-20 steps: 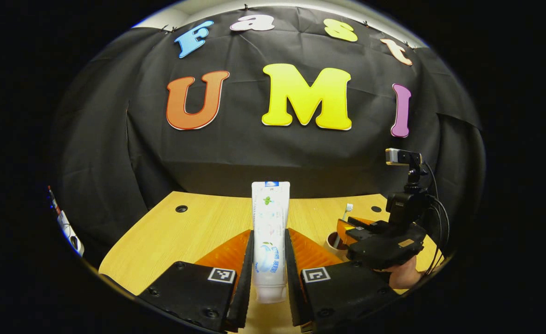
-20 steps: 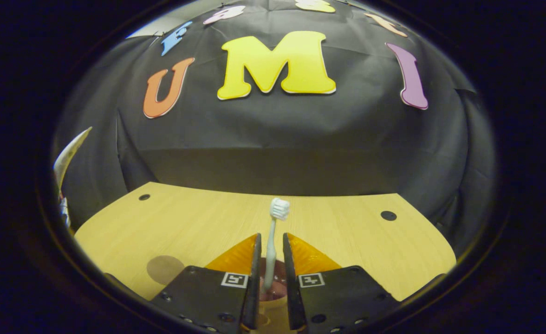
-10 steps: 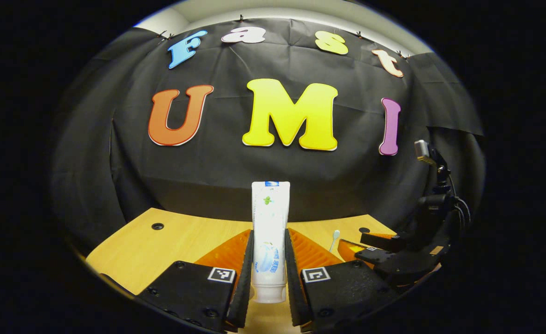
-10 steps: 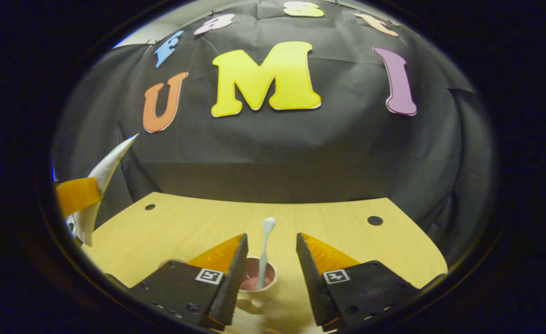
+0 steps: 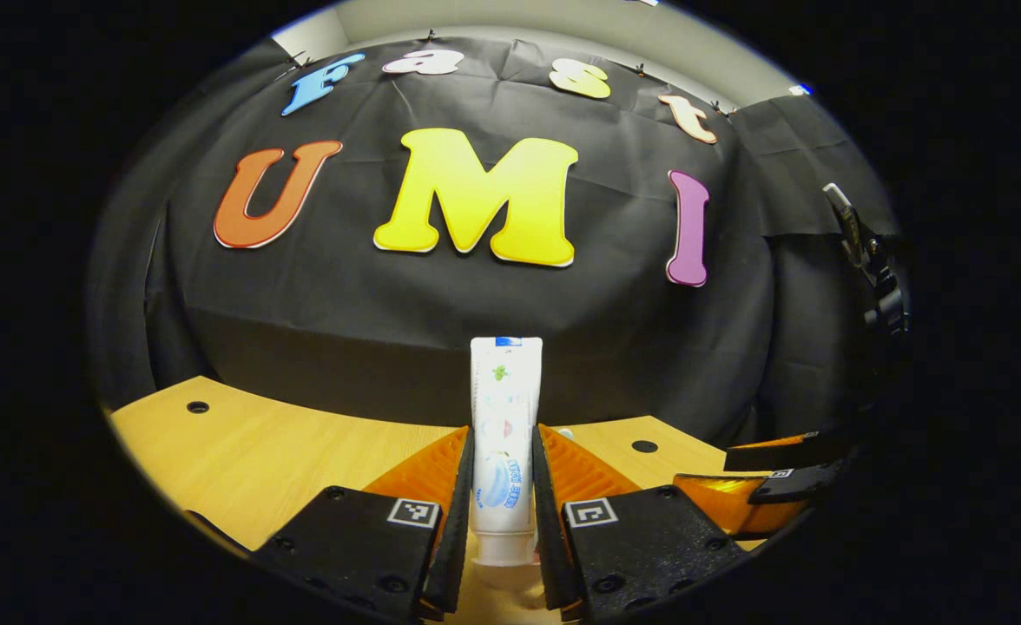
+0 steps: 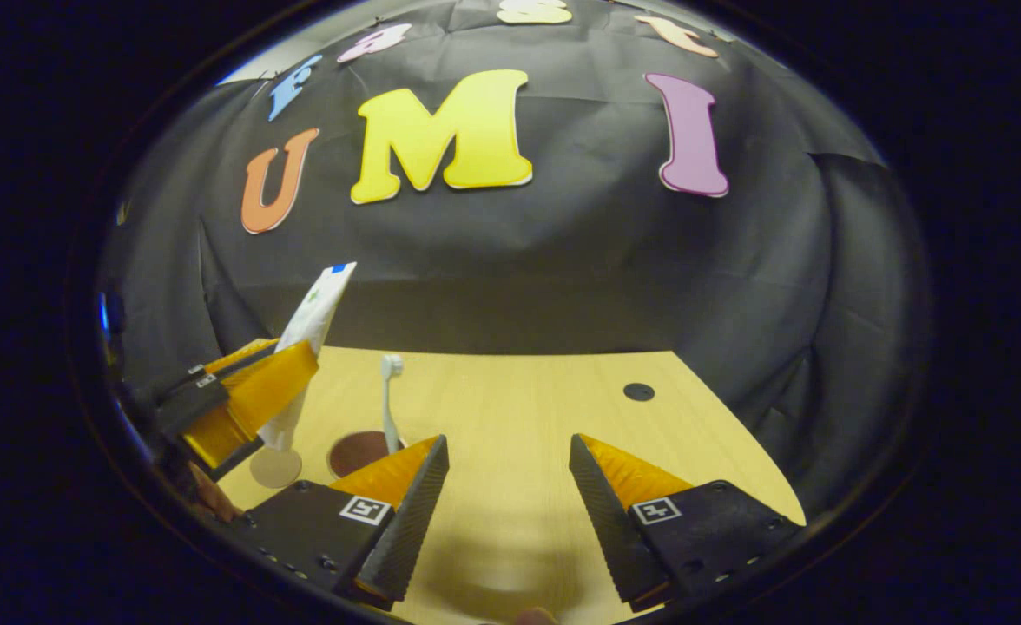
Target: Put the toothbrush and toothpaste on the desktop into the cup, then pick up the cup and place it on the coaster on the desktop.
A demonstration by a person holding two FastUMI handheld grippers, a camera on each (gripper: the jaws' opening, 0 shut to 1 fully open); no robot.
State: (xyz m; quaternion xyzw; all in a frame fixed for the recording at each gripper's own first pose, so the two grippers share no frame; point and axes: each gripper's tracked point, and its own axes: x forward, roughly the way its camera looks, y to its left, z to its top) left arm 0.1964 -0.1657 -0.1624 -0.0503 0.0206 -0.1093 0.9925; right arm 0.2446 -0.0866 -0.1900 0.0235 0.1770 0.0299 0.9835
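Note:
My left gripper [image 5: 503,431] is shut on a white toothpaste tube [image 5: 506,391], held upright with its cap down. In the right gripper view the same toothpaste tube [image 6: 311,334] hangs tilted in the left gripper [image 6: 246,395], just left of the cup [image 6: 356,451]. A pale toothbrush [image 6: 387,399] stands in that cup, head up. Left of the cup, a round pale coaster [image 6: 274,467] lies under the tube's cap. My right gripper [image 6: 509,443] is open, holds nothing and sits to the right of the cup. It also appears as the right gripper [image 5: 771,490] at the edge of the left gripper view.
The wooden desktop [image 6: 519,408] has a dark round hole [image 6: 639,391] at its far right and further holes [image 5: 198,406] on the left. A black cloth wall closes off the back. A hand [image 6: 207,490] holds the left gripper.
My right gripper opened, let go of the toothbrush, which stays in the cup, and drew off to the right. The left gripper carried the toothpaste toward the cup.

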